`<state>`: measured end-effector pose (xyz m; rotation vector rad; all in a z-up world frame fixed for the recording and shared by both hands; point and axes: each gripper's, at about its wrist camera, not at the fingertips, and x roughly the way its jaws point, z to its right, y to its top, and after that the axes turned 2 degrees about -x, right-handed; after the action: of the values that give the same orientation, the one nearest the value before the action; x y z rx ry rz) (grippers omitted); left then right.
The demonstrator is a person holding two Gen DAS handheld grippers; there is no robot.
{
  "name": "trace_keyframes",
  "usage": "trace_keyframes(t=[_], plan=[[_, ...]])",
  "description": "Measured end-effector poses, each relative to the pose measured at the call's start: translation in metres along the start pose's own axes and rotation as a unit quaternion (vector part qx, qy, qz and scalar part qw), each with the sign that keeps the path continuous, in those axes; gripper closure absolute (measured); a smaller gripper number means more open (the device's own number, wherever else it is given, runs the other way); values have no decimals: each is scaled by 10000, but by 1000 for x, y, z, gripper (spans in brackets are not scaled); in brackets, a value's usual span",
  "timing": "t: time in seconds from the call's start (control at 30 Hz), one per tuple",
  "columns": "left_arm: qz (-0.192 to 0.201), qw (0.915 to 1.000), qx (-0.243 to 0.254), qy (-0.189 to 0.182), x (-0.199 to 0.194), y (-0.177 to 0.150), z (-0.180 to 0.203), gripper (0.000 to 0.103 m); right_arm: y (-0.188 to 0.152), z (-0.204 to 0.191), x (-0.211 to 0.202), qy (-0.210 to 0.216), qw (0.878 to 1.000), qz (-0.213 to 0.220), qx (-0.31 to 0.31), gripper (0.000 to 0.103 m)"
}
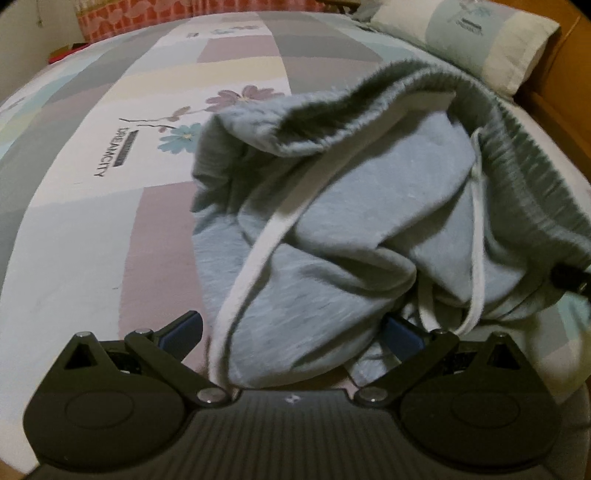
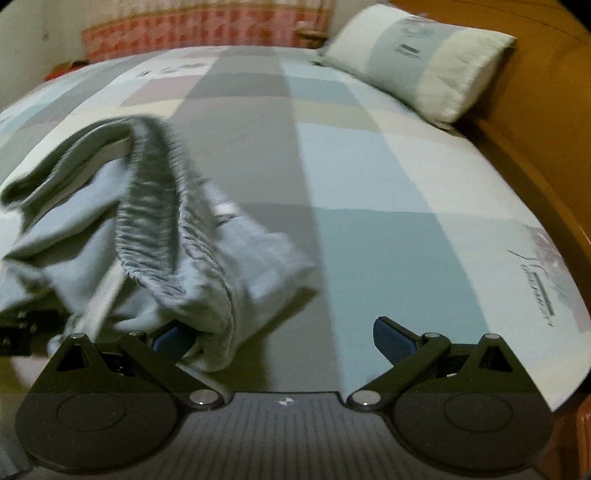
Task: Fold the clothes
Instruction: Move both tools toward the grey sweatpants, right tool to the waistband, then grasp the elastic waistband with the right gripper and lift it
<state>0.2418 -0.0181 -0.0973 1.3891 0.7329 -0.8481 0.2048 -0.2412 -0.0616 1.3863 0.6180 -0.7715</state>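
Across a bed (image 1: 92, 229) with a patchwork floral sheet, a pillow (image 1: 476, 40) sits at the far right by an orange headboard (image 2: 535, 110), a red patterned cloth (image 2: 207, 29) beyond. Grey sweatpants (image 1: 351, 221) lie crumpled between both grippers, waistband arching away; their length cannot be made out, legs hidden in folds. Left gripper (image 1: 293, 332) fingers spread wide around fabric. Right gripper (image 2: 279, 338) fingers wide, cloth draped over one.

Patchwork-sheeted bed (image 2: 369, 155) with rumpled grey sweatpants (image 1: 351, 221) and pillow (image 2: 417, 55)
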Motion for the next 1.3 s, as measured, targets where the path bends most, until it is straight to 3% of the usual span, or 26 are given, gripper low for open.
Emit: trace_keyframes(t=[0.17,0.4,0.57,0.7,0.87,1.13,1.3], plan=[[-152,9996,201,82,16,-5,4,1,-2,8,3,128,9998,0,153,0],[-15,9993,377,3,19,-13,1,0,5,-22,4,568,9973,266,-379,0],[147,9981,583,-155,17,-17,-3,0,18,-21,17,292,9968,404,-626,0],[329,9962,750,-297,15,-23,-7,0,28,2,23,34,9988,375,-319,0],[274,9959,802,-325,10,-23,-9,0,26,11,14,362,9983,405,-193,0],[559,9933,982,-237,-32,-30,-11,1,42,-24,0,951,9879,855,-873,0],[589,9949,798,-188,-35,-32,-21,1,54,-48,45,1767,9749,386,-1300,0]])
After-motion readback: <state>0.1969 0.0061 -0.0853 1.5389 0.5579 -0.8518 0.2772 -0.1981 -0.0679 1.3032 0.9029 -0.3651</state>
